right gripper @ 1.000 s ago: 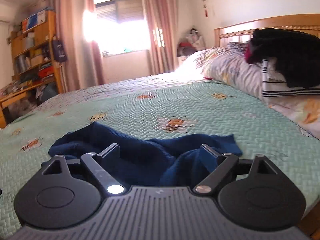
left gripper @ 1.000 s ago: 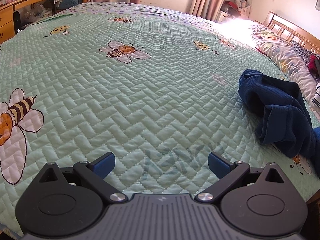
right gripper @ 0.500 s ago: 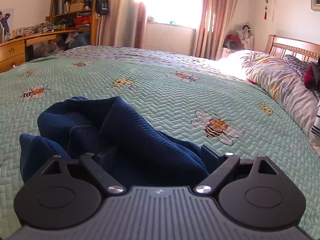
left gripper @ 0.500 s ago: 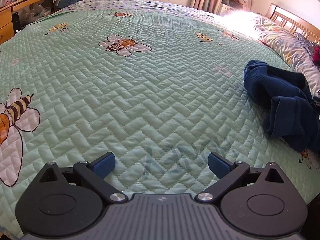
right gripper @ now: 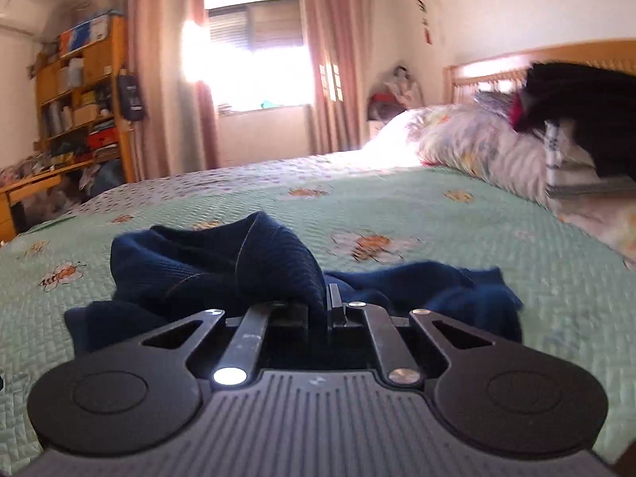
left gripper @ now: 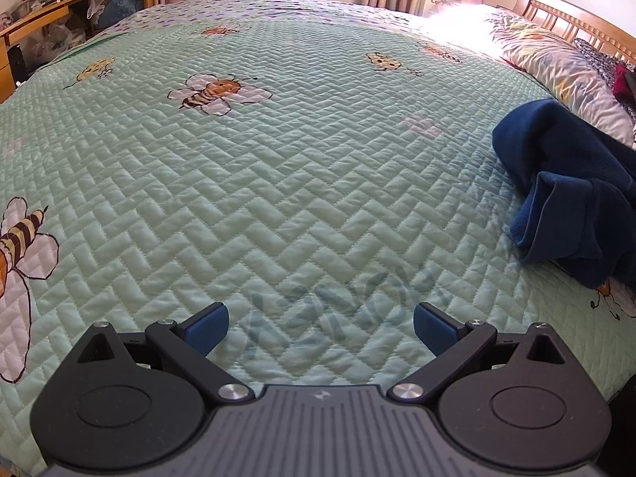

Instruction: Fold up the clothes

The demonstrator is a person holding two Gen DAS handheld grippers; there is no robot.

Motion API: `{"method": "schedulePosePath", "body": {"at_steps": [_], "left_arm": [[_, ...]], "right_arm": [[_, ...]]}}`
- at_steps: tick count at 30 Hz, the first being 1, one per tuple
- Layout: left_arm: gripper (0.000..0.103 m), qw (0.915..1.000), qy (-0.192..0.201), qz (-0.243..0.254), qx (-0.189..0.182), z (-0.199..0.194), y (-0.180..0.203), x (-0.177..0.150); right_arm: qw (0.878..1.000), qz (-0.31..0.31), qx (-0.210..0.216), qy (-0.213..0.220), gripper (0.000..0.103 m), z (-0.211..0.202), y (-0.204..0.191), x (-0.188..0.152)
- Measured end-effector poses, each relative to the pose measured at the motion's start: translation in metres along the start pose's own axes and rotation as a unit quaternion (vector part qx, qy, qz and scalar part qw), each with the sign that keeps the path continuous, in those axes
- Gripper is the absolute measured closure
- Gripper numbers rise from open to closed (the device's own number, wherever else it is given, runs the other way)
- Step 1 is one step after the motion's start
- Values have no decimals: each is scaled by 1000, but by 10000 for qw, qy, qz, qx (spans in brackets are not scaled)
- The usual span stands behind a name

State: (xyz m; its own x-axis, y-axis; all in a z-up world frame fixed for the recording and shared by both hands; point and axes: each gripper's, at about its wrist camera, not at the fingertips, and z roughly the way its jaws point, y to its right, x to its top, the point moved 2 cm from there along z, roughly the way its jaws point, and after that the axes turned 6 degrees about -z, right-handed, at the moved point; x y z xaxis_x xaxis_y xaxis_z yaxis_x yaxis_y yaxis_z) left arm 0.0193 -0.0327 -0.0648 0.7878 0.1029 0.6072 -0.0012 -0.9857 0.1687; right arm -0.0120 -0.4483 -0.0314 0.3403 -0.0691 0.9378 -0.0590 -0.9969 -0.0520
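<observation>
The navy garment [right gripper: 246,262] lies bunched in soft, ribbed folds on the bed [right gripper: 437,214], right in front of the right gripper [right gripper: 318,310], whose jaws are clenched on a raised fold of it. It looks light, limp and thick-knit, so it will likely sag and drag; a hem or corner would give better control than a mid-fold. The left gripper [left gripper: 320,328] hangs spread wide and empty, with the garment [left gripper: 564,183] well off to its right.

The quilt [left gripper: 278,183] is showing as matt stitched cloth, puffy in a herringbone pattern, while the sweater [right gripper: 222,266] is looking like a soft, ribbed navy knit. The left gripper [left gripper: 321,328] is showing matt black plastic, ridged grey casing and shiny metal rivets, and the headboard [left gripper: 564,20] is gleaming as varnished wood.
</observation>
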Motion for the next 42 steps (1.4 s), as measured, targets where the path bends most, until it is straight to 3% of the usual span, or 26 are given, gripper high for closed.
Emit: {"method": "schedulePosePath", "body": {"at_steps": [4, 7, 12, 14, 18, 20, 23, 26, 28, 33, 42], "left_arm": [[3, 9994, 101, 272, -193, -5, 29, 9], [3, 9981, 176, 476, -338, -8, 50, 15], [3, 9945, 301, 814, -579, -14, 86, 26], [3, 9898, 549, 1097, -728, -16, 111, 39], [3, 9703, 962, 1970, -1026, -11, 169, 63], [3, 9545, 968, 2511, -1286, -1, 199, 71], [4, 9325, 925, 3202, -1390, 18, 233, 78], [5, 9064, 858, 3865, -1470, 34, 256, 76], [5, 8946, 747, 4094, -1628, 44, 266, 78], [5, 8763, 539, 4344, -2012, 68, 279, 86], [0, 8636, -237, 4626, -1993, 118, 299, 89]], "right_arm": [[9985, 376, -125, -367, 94, -12, 34, -32], [9951, 858, 75, -488, 94, -12, 44, -53], [9946, 914, 251, -434, 93, -4, 38, -61], [9925, 1107, 353, -375, 94, -4, 43, -65], [9898, 1306, 487, -287, 93, -6, 48, -68], [9912, 1219, 450, -257, 93, -7, 45, -69], [9921, 1155, 434, -222, 93, -7, 43, -68], [9910, 1227, 503, -192, 93, -6, 47, -70], [9906, 1251, 534, -179, 93, -6, 48, -70], [9897, 1293, 590, -152, 93, -6, 49, -71], [9882, 1351, 702, -137, 91, -5, 49, -72]]}}
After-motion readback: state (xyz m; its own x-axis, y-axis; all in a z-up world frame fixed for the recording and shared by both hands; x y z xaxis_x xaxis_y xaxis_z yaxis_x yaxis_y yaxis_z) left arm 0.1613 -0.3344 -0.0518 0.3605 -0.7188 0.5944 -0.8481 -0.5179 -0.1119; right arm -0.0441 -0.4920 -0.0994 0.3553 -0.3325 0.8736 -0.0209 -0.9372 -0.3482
